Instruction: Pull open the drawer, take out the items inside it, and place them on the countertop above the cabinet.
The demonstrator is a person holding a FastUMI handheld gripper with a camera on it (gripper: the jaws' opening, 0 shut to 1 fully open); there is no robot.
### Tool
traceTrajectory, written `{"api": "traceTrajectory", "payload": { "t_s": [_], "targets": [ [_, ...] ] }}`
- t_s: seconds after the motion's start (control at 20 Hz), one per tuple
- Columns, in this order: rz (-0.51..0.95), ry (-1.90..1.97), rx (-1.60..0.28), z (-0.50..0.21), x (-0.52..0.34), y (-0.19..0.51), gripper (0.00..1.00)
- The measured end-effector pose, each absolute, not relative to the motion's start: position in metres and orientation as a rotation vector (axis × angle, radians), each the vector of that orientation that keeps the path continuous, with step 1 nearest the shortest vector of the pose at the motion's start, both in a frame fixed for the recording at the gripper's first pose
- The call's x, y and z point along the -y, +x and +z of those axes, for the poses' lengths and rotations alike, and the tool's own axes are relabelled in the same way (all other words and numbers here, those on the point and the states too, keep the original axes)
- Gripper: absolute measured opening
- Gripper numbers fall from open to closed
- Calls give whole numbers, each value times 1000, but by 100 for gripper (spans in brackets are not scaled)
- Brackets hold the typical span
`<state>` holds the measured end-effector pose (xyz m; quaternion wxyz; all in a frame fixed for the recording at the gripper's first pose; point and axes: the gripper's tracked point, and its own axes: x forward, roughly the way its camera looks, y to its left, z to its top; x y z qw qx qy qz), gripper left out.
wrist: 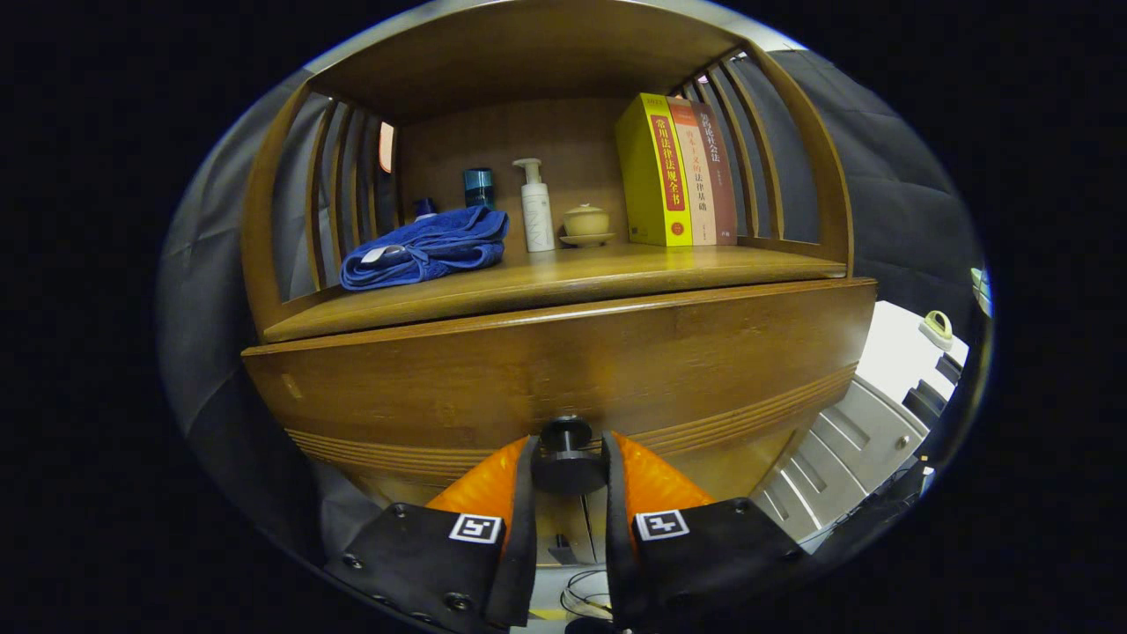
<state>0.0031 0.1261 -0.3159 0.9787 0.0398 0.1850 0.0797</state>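
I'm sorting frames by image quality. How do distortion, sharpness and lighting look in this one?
Gripper view: strong fisheye bending bows the drawer front and shelf rails; the books and blue towel are sharp; the dark knob between the fingers of the gripper is slightly soft; warm, even light on the wood, with a brighter, paler area lower right.

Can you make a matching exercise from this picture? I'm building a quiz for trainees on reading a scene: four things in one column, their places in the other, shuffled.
Things
1. drawer knob
2. blue towel
3. pump bottle
4. yellow book

Places
A. standing on the shelf between the towel and a small lidded cup
B. between the fingers of the tool
C. upright, outermost of three books, next to the lidded cup
D. folded on the shelf, by the slatted side

Pairs: 1-B, 2-D, 3-A, 4-C
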Motion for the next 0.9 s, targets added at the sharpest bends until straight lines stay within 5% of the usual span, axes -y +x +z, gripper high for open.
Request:
{"api": "traceTrajectory", "payload": {
  "t_s": [0.9],
  "targets": [
    [165, 79, -427, -309, -108, -82, 42]
  ]
}}
